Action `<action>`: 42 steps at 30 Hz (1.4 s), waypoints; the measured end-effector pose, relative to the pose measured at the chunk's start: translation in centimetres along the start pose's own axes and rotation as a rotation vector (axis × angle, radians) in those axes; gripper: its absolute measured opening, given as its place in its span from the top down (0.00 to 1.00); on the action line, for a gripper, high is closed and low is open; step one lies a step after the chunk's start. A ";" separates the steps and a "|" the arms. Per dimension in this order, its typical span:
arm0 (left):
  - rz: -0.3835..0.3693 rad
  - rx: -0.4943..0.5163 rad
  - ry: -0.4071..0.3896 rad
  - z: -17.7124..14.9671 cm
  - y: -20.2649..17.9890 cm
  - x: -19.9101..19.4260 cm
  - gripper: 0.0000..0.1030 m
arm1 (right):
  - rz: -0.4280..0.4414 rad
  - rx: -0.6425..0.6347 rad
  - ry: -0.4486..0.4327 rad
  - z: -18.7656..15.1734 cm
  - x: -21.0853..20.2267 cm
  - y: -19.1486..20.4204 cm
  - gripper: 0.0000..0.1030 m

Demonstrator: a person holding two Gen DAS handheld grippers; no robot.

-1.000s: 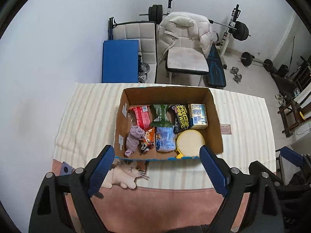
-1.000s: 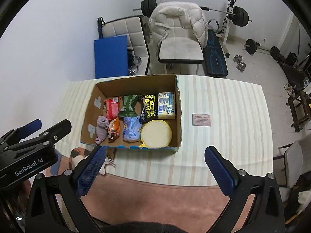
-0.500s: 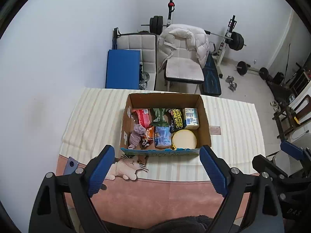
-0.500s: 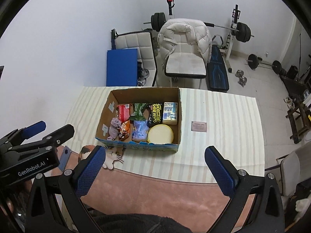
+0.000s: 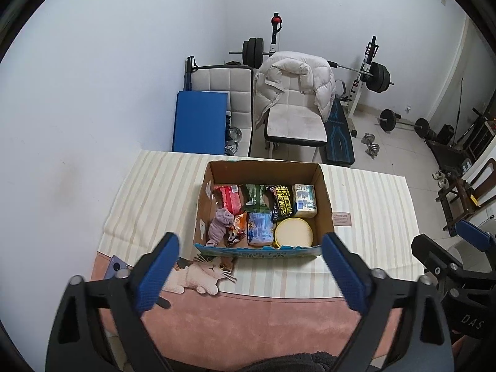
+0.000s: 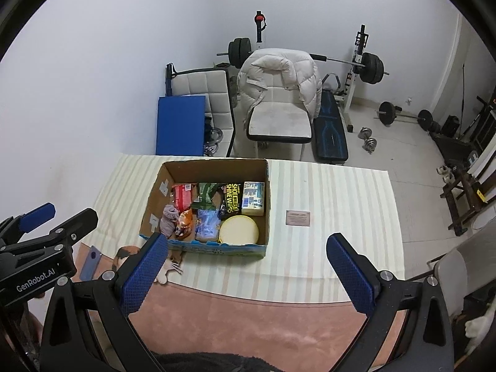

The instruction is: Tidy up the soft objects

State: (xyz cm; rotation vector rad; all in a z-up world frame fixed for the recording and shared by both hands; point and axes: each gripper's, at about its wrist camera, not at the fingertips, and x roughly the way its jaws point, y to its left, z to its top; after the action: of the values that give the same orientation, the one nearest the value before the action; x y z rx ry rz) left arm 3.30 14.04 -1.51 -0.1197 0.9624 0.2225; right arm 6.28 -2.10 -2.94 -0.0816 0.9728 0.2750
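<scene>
An open cardboard box (image 5: 324, 195) (image 6: 153, 195) stands on a striped cloth. In it lie a red pack (image 5: 231, 198), a green pouch (image 5: 254, 198), a black shoe-wipes pack (image 5: 283, 203), a white-blue pack (image 5: 305, 205), a purple cloth (image 5: 220, 224), a blue pack (image 5: 260, 232) and a yellow round sponge (image 5: 293, 232). My left gripper (image 5: 251, 274) is open and empty, high above the near table edge. My right gripper (image 6: 246, 274) is open and empty, likewise held back from the box.
A cat picture (image 5: 204, 271) is printed on the pink mat (image 5: 248, 322) in front of the box. A phone (image 6: 91, 262) lies at the mat's left. A small card (image 6: 298, 218) lies right of the box. Chairs and weights stand beyond the table.
Both grippers have pulled back and up from the box, so the box looks smaller and more of the pink mat shows. Both stay open.
</scene>
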 end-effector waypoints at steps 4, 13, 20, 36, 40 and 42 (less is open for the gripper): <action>0.011 0.001 -0.005 0.0 -0.2 0.2 0.05 | -0.020 -0.003 -0.005 0.0 0.0 -0.2 0.00; 0.007 0.014 0.000 -0.5 -1.0 0.7 0.01 | -0.051 -0.003 -0.007 -0.3 0.2 -0.6 0.00; 0.013 -0.004 -0.028 -0.4 -0.7 0.1 0.01 | -0.062 0.001 -0.024 -0.4 -0.5 -1.0 0.00; 0.018 -0.008 -0.051 -0.7 -0.5 -0.6 0.00 | -0.067 0.004 -0.033 -0.3 -1.3 -1.1 0.00; 0.012 -0.007 -0.047 -0.7 -0.3 -0.7 0.00 | -0.073 0.000 -0.039 -0.3 -1.7 -1.2 0.00; 0.012 -0.004 -0.047 -0.6 -0.3 -0.7 0.00 | -0.077 -0.004 -0.040 -0.3 -1.8 -1.2 0.00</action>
State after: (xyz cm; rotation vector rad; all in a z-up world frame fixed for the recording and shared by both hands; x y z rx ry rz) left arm 2.48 13.56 -1.33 -0.1122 0.9158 0.2371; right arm 5.42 -3.66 -1.73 -0.1164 0.9273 0.2065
